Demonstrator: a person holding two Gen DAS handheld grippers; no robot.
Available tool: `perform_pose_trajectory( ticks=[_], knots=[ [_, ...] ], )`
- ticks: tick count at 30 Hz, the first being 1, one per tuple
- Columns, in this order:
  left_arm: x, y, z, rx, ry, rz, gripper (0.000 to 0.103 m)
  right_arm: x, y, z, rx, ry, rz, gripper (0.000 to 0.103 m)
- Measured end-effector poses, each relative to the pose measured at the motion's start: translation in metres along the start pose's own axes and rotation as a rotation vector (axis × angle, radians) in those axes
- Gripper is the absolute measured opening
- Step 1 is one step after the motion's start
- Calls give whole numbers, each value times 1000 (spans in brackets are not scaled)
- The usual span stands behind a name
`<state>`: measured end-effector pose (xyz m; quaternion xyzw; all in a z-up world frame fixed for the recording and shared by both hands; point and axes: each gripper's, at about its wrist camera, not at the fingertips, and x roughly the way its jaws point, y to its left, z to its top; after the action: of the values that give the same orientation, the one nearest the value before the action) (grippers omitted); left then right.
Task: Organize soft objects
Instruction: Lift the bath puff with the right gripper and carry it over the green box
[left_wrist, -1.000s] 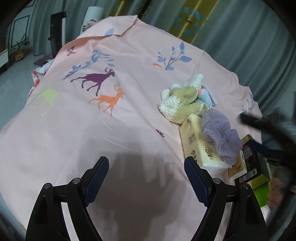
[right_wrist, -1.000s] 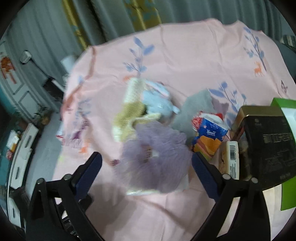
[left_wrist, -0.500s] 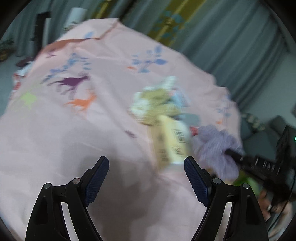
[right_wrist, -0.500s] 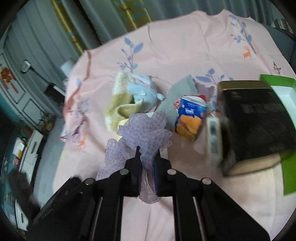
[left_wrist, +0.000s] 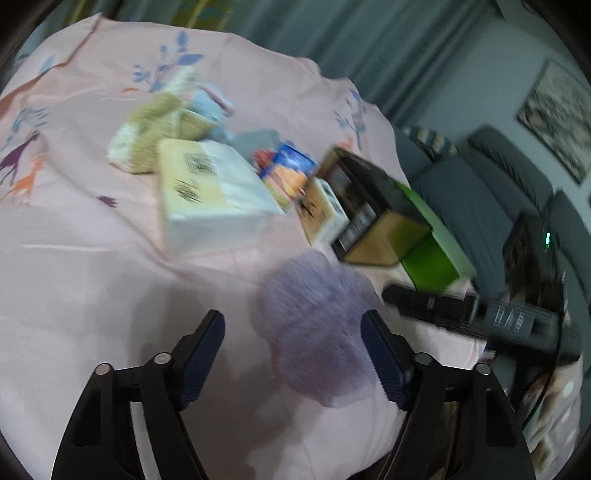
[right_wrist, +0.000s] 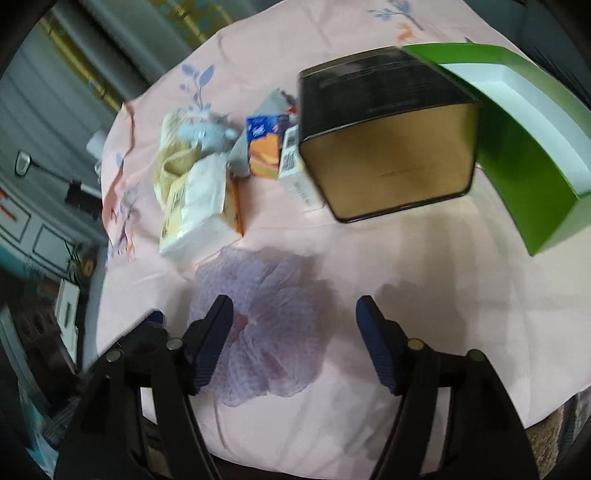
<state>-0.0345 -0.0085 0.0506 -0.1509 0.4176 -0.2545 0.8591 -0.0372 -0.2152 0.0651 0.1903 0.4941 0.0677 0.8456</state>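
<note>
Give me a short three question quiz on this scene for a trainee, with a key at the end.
1. True or false: the purple puff lies on top of the tissue pack.
2. Which object touches the green box? A. black tin B. knit towel C. tissue pack
3. Fill in: the right hand-held gripper has its pads ____ the purple puff.

Key:
1. False; it lies on the pink sheet, nearer the camera than the pack.
2. A
3. Off; the jaws are opening and the puff lies loose between and below them.
</note>
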Motion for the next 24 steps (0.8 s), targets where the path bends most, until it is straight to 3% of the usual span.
perform_pose_trajectory(
  ticks=[3, 6, 7, 8, 11, 13, 15, 19, 24],
  knots=[
    [9, -8, -9, 29, 40, -6, 71, 1, -2, -1, 10, 3, 56, 71],
    [23, -10, -16, 28, 83, 1, 51, 17, 3, -2, 6, 43, 88, 71],
    [28, -9, -18, 26, 98, 6, 37, 23, 1, -3, 15, 61, 86, 71],
    [32, -9, -20, 26, 110, 7, 31, 28, 1, -4, 21, 76, 85, 70],
    [36, -13, -23, 35, 107, -1, 22, 42, 6, -7, 20, 111, 112, 54],
    [37, -19, -20, 40, 94, -10, 19, 45, 9, -7, 18, 122, 127, 35],
    [38, -27, -17, 58, 96, -7, 18, 41, 9, -6, 29, 110, 156, 27],
    [27, -62, 1, 136, 37, -34, 18, 11, -1, 3, 47, 38, 189, 27],
    [18, -121, 41, 233, -46, -92, 18, -57, -20, 33, 73, -139, 227, 27]
  ],
)
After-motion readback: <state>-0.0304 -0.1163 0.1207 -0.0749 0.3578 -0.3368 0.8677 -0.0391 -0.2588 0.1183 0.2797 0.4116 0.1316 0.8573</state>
